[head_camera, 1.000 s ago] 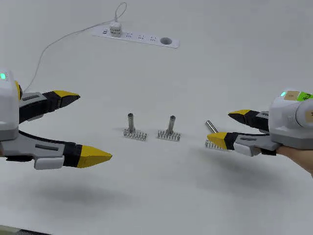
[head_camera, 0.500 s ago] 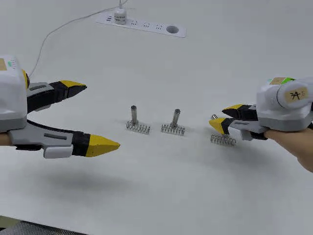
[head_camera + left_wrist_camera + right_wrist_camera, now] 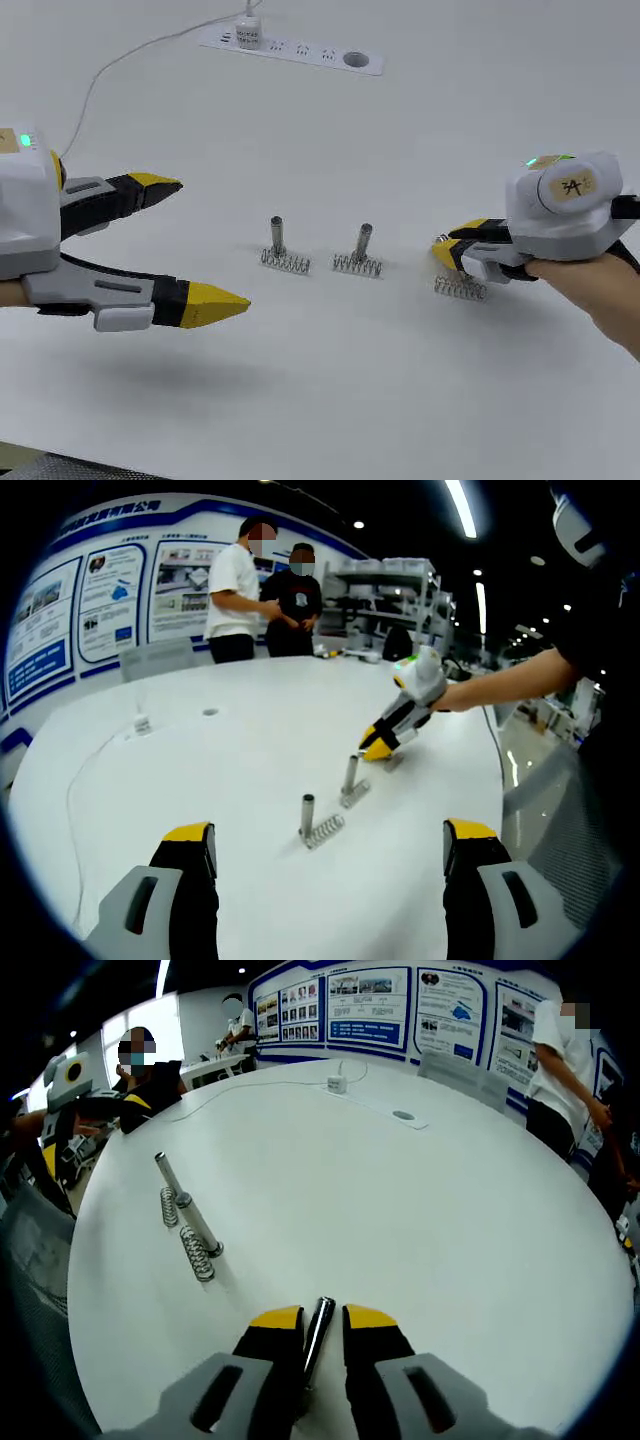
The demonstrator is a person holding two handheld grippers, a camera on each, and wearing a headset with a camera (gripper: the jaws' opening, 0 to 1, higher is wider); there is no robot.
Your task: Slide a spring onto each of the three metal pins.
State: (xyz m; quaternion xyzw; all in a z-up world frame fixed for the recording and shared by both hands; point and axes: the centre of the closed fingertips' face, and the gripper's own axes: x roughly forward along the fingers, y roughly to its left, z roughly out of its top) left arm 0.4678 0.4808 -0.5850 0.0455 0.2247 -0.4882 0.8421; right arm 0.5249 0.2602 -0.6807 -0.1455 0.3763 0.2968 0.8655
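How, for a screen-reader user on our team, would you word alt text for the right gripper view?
The right gripper has its yellow-tipped jaws closed on a metal pin over a white round table. Farther left, two more pins stand, each with a loose spring lying at its base; people are in the background.

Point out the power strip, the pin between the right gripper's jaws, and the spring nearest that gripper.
power strip (image 3: 300,50), head view, on its white top face.
pin (image 3: 318,1325), right gripper view, on its shaft between the jaws.
spring (image 3: 460,289), head view, on its middle coils.
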